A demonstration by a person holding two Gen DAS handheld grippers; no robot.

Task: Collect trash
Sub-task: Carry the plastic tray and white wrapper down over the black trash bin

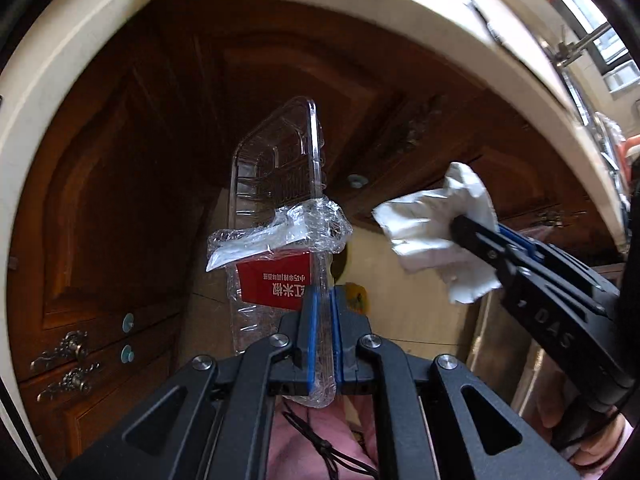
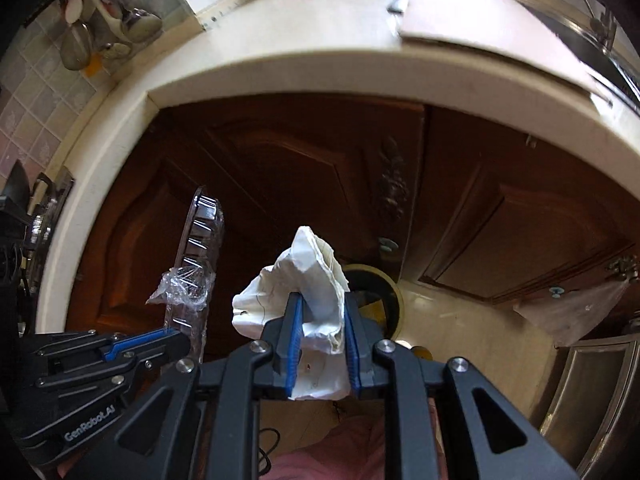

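Left gripper clamped on tray, right gripper on paper. Steer both over bin at one o'clock; release only above opening.

1. The left wrist view looks steeply down from just below the cream countertop, close to the dark wooden cabinet doors.
2. The right wrist view faces the same way, beside it, showing more countertop.
3. Both share the cabinet doors, the floor bin and each other's gripper.
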